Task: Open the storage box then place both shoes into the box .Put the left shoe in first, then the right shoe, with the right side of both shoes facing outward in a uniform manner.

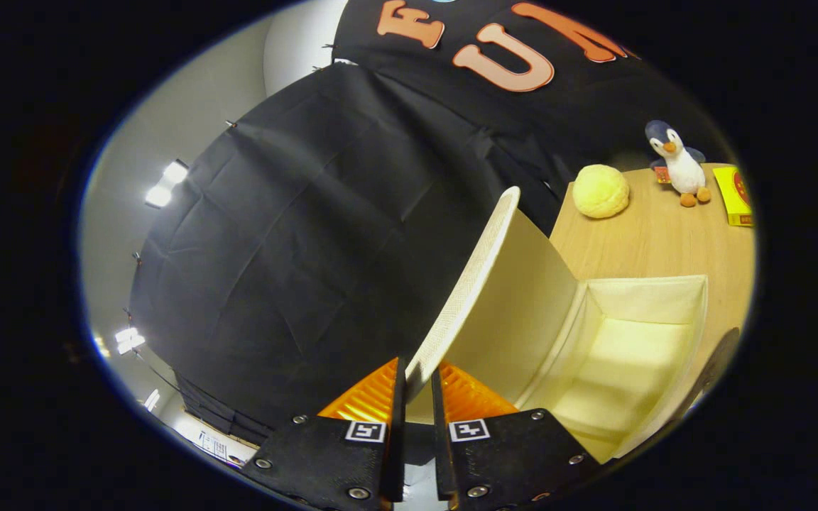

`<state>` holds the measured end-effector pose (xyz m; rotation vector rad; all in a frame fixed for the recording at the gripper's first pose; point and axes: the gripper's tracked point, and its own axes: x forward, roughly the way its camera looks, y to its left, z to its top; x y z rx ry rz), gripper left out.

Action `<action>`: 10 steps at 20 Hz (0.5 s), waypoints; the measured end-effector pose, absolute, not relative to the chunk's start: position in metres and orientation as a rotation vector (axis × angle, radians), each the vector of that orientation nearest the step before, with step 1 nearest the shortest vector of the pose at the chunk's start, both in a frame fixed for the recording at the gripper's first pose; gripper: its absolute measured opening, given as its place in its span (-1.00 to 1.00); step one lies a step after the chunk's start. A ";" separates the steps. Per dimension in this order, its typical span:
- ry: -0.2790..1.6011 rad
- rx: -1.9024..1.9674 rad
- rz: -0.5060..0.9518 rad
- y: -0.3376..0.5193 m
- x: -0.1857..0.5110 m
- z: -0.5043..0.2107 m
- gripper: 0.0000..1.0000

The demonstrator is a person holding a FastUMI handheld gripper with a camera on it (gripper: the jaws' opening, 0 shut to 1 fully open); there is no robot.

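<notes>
Gripper view: the gripper is pinching the lid edge between both fingers.
Storage box: standing open on the wooden table, lid raised.
Readable writing: none is showing on the yellow box.

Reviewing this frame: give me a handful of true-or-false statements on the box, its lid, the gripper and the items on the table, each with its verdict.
1. The gripper is shut on the lid of the storage box. True.
2. The lid lies flat over the box. False: it is swung up and the box stands open.
3. A shoe already sits inside the box. False: the visible interior is bare.
4. A penguin plush stands on the wooden table beyond the box. True.
5. The round yellow plush rests inside the box. False: it sits on the table, beside the penguin.
</notes>
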<state>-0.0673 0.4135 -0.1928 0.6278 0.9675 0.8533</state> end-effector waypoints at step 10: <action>1.061 0.498 0.796 0.463 -0.084 -0.233 0.47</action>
